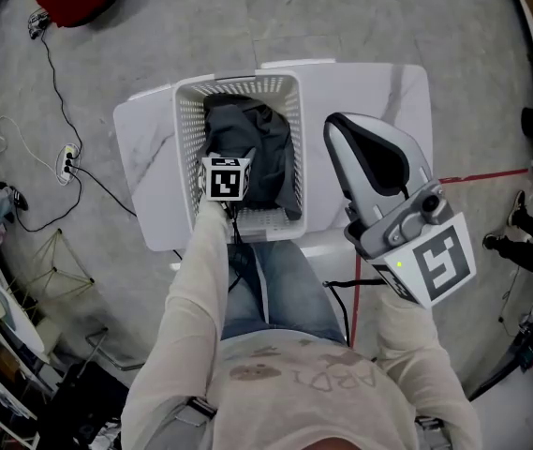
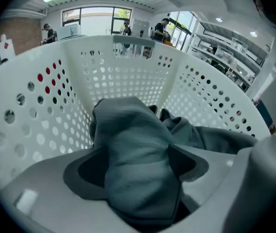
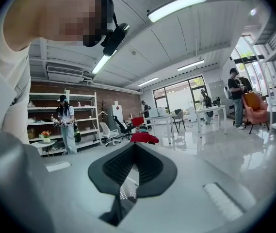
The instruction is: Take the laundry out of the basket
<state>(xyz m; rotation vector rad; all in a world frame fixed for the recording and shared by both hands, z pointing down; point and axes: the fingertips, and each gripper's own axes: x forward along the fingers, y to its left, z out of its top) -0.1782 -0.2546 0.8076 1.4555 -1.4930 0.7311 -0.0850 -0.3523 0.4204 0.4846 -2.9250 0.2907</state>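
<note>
Laundry [image 1: 257,148] lying as one dark grey heap inside one white basket [image 1: 189,148]; number of pieces in heap not countable. Basket sitting on one white table [image 1: 378,92]. You are holding two grippers. Your left gripper [image 2: 137,165] reaching down into basket, jaws pinching thick fold of laundry between them. Your right gripper [image 3: 134,166] hanging raised above table beside basket, jaws pressing together at tips, gripping nothing.

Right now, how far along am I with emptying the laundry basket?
Done: nothing, the grey garment lies inside the basket. In hand: the left gripper grips a fold of it between its jaws. Left: lifting it out. The right gripper is shut and empty, raised aside.
</note>
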